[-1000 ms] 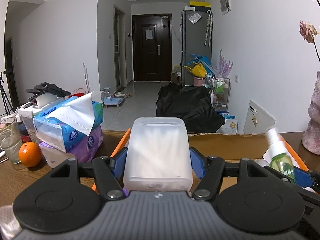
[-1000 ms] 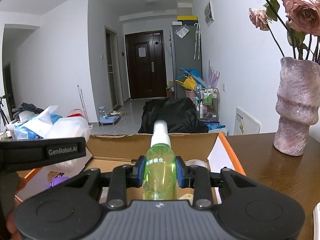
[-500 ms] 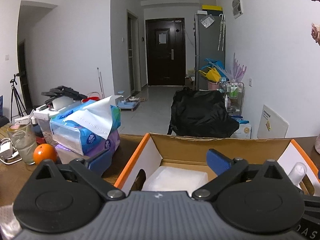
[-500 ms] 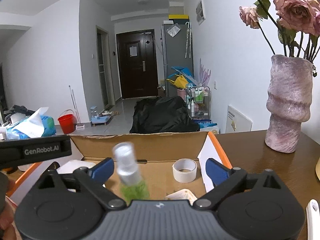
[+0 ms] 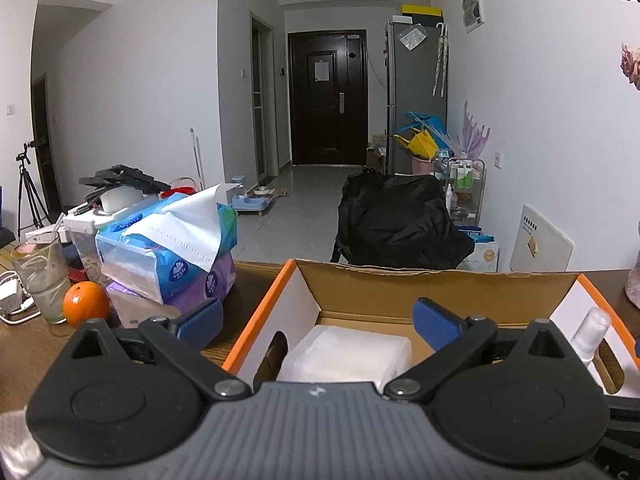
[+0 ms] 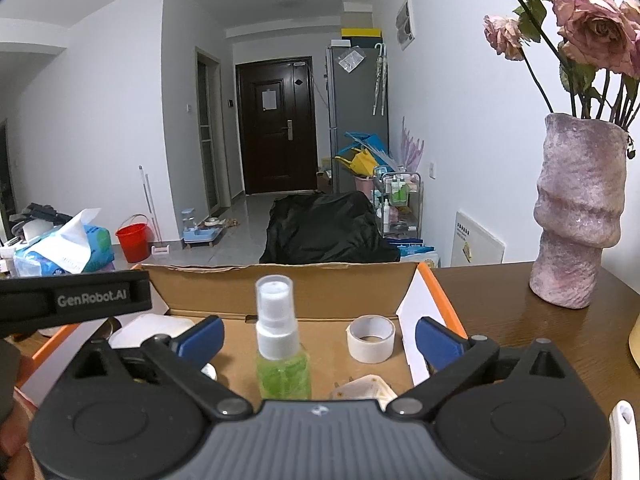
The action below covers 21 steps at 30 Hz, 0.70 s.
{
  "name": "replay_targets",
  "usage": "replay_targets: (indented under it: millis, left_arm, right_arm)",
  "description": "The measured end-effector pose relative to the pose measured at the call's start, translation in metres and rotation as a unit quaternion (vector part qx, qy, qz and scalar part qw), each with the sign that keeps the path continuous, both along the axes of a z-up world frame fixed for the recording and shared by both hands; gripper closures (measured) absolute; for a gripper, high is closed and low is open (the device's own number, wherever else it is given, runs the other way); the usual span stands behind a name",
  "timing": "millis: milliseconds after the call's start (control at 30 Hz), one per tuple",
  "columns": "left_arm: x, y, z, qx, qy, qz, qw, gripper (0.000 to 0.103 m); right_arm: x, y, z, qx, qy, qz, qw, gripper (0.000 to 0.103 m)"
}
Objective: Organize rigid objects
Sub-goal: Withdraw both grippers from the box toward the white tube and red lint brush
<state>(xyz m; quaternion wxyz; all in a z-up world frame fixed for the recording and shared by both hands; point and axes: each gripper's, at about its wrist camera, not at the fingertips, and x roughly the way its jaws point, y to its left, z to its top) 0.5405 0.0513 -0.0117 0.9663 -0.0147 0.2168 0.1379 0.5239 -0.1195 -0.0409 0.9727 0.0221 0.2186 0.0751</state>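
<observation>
An open cardboard box (image 5: 400, 284) with orange edges sits on the brown table. A frosted white plastic container (image 5: 346, 354) lies inside it at the left, below my open, empty left gripper (image 5: 316, 318). A green spray bottle (image 6: 280, 344) with a white cap stands upright in the box (image 6: 320, 280), between the spread fingers of my open right gripper (image 6: 318, 334), apart from both. The bottle's cap also shows in the left wrist view (image 5: 590, 330). The white container shows partly in the right wrist view (image 6: 152, 328).
In the box lie a tape roll (image 6: 371, 338) and a white plug adapter (image 6: 366, 392). Tissue packs (image 5: 168, 248), an orange (image 5: 85, 304) and a glass (image 5: 40, 276) stand left of the box. A pink vase (image 6: 576, 212) with dried roses stands to the right.
Both grippers opened and released their loads into the box. The white container dropped to the box floor; the spray bottle tipped, then settled upright. Both grippers drew back slightly.
</observation>
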Motion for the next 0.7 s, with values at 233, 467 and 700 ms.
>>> replay_targets:
  millis: [233, 467, 700]
  left_arm:
    - [-0.007, -0.004, 0.003, -0.008, 0.003, -0.002, 1.0, 0.0]
    - [-0.026, -0.007, 0.011, -0.012, -0.007, -0.003, 0.9999, 0.0]
    - [-0.047, -0.012, 0.017, -0.013, -0.012, -0.007, 0.9998, 0.0]
  right_arm:
    - [-0.008, 0.001, 0.003, -0.007, -0.003, 0.0, 1.0, 0.0]
    - [-0.018, -0.002, 0.008, -0.006, -0.001, -0.004, 1.0, 0.0]
    - [-0.038, -0.008, 0.015, -0.004, -0.007, -0.002, 1.0, 0.0]
